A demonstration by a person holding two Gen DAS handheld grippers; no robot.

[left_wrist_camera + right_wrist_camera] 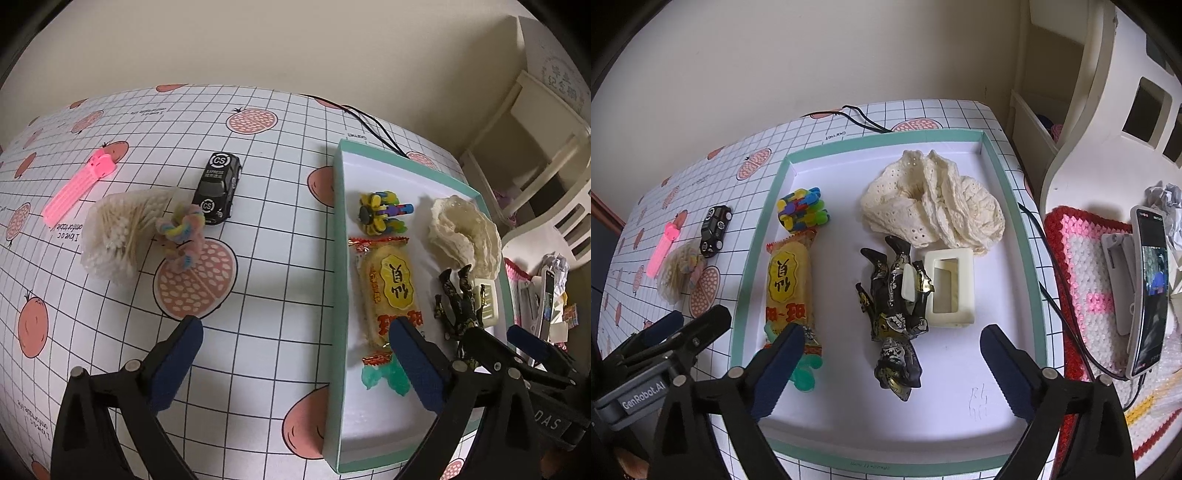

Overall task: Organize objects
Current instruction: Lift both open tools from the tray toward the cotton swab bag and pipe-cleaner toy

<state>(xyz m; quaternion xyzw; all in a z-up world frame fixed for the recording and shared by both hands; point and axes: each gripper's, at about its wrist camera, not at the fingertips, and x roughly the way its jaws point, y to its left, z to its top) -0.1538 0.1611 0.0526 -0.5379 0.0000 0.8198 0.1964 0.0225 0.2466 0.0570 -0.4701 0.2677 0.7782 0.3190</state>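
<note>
A teal-rimmed white tray [1012,192] [338,258] holds a yellow snack packet [790,284] [391,291], a multicoloured block toy [802,215] [380,217], cream lace cloth [934,206] [465,236], a black-gold figure [897,314] [458,306], a cream frame [951,291] and a green piece [805,373] [384,376]. Left of it on the cloth lie a black toy car [218,194] [716,232], a cotton-swab bag [118,232], a pastel rope knot [183,232] and a pink comb [79,188] [663,251]. My left gripper [295,373] is open, straddling the tray's left wall. My right gripper [892,373] is open over the figure.
A phone on a clip stand [1148,291] rests on a pink and red crocheted mat [1082,280] right of the tray. A black cable [1052,299] runs along the tray's right side. White furniture [1108,110] stands at the back right, and the wall lies behind the table.
</note>
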